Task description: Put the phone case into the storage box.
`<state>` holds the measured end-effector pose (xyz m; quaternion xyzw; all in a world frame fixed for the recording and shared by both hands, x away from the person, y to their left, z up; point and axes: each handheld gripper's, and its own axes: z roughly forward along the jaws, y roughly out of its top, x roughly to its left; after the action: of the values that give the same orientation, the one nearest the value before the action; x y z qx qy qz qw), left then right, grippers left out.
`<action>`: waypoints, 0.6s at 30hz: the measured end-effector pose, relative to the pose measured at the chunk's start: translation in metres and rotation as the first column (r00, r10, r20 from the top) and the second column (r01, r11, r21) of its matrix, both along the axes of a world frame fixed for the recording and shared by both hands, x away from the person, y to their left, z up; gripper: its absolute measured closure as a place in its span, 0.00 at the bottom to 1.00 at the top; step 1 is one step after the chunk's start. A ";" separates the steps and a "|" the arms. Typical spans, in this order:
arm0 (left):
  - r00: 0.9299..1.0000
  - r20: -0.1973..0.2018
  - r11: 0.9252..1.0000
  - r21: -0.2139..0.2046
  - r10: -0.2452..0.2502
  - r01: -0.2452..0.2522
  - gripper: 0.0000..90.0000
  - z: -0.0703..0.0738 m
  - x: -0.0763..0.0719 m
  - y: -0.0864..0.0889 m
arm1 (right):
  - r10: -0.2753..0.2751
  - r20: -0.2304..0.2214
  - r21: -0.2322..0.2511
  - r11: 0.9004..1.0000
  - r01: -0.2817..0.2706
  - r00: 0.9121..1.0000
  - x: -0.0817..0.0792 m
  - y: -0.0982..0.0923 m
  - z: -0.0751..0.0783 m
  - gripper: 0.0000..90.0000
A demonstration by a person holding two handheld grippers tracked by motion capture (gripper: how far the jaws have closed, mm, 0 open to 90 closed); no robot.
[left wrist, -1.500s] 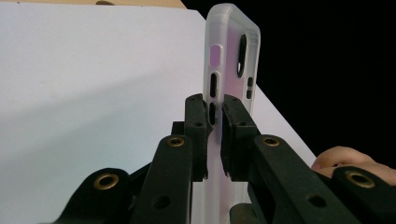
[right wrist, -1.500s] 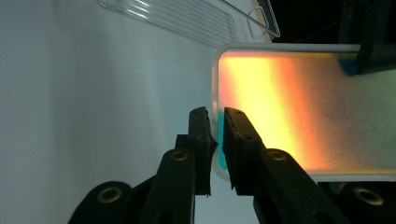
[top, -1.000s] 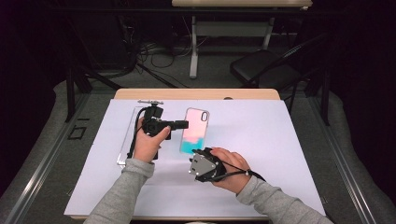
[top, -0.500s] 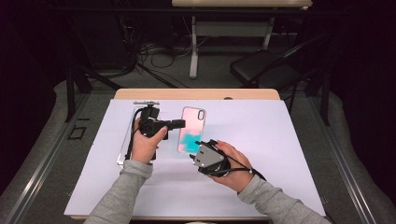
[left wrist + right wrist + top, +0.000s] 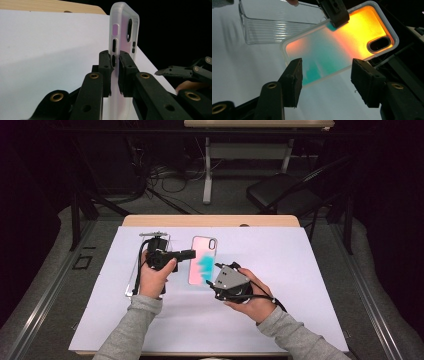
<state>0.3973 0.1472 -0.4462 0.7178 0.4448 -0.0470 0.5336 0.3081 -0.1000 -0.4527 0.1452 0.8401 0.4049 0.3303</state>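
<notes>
My left gripper [image 5: 114,72] has its jaws pinched tight on the long edge of the phone case [image 5: 123,32], right over the button cut-outs, so that side counts as held. In the high view the same gripper [image 5: 186,254] reaches toward three o'clock from my left hand [image 5: 152,279] and meets the case [image 5: 202,259] on its nine o'clock edge.

My right gripper [image 5: 325,80] is spread wide, with one pad at eight o'clock and the other at four o'clock of the case's near short end; neither pad touches the case [image 5: 342,47] as far as I can tell. In the high view this gripper [image 5: 220,270] sits just beside the case's lower corner, at about five o'clock from it, with my right hand [image 5: 250,295] behind.

The case, frosted with a shimmer of teal and orange, seems to be tilted up off the white sheet [image 5: 300,270] rather than lying flat, camera hole toward twelve o'clock. Beyond it, at about ten o'clock in the right gripper view, lies a clear ribbed case [image 5: 272,25], which in the high view rests beneath my left hand [image 5: 134,280].

I judge the work as early to midway: the first grip is made, the second is lined up but not closed. What remains is closing my right jaws on the near end, then whatever both hands are meant to do with the case.
</notes>
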 end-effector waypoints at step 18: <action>0.998 0.056 0.999 -0.038 0.027 -0.025 0.91 0.005 -0.007 0.011 | -0.081 -0.139 0.193 0.975 0.107 0.987 0.022 -0.013 0.010 0.32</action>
<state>0.3903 0.1580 -0.4414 0.7029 0.4377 -0.0282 0.5600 0.3298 -0.1131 -0.4428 0.2435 0.8072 0.4605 0.2776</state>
